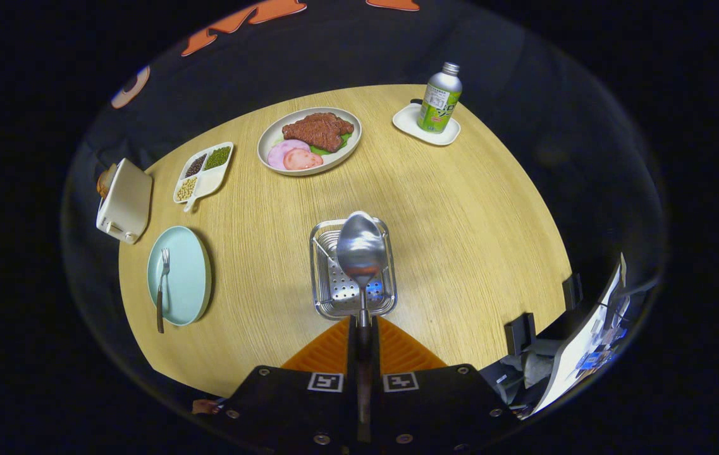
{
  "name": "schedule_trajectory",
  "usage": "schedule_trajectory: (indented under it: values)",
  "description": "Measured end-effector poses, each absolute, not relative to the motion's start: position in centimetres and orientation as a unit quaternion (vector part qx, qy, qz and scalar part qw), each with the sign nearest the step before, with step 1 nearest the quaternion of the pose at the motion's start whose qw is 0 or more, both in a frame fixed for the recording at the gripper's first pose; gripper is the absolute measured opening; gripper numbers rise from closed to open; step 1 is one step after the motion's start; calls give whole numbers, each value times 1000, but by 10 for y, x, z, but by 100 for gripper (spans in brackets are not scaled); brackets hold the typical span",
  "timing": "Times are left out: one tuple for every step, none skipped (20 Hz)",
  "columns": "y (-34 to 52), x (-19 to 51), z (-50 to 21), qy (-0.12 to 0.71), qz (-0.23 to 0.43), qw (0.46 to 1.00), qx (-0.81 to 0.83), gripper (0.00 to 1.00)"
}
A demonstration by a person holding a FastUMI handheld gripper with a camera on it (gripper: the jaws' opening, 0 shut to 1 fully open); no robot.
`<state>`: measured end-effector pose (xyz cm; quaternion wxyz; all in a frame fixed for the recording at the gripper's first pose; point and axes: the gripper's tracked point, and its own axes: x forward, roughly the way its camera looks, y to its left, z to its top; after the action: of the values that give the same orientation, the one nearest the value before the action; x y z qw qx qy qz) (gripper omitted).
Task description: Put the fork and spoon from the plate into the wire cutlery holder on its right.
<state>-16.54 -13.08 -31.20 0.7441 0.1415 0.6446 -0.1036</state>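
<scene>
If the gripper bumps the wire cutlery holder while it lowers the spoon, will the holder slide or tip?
The wire cutlery holder looks thin and light, on smooth table, so it would probably slide. Low and wide, it seems unlikely to tip. The gripper is shut on the spoon above it.

Round wooden table (460,215) before me, plate of meat and ham slices (309,140), divided dish of beans (203,172), bottle (439,98) on small white tray (427,129), cream toaster (124,200) at my far left.

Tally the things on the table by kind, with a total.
Cutlery: 2 (spoon held between the gripper fingers, fork)
Dishes: 4 (blue plate, food plate, divided tray, small white tray)
Cutlery holder: 1
Bottle: 1
Toaster: 1
Total: 9
</scene>
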Motion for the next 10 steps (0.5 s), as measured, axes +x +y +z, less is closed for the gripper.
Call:
schedule_trajectory:
  values:
    - [-135,-158,-310,633,-102,754,143,10]
    - [-137,-150,-308,622,-100,762,146,11]
    - [-137,-140,-303,608,-95,773,153,12]
    - [-136,-128,-297,589,-87,788,159,12]
    - [-136,-116,-291,568,-77,803,164,12]
    - [-134,-104,-284,545,-66,819,168,13]
    - [-132,-93,-277,522,-54,834,169,14]
    - [-127,-83,-269,498,-40,849,171,17]
    - [-121,-72,-261,472,-29,864,171,19]
    - [-115,-62,-253,446,-19,878,171,27]
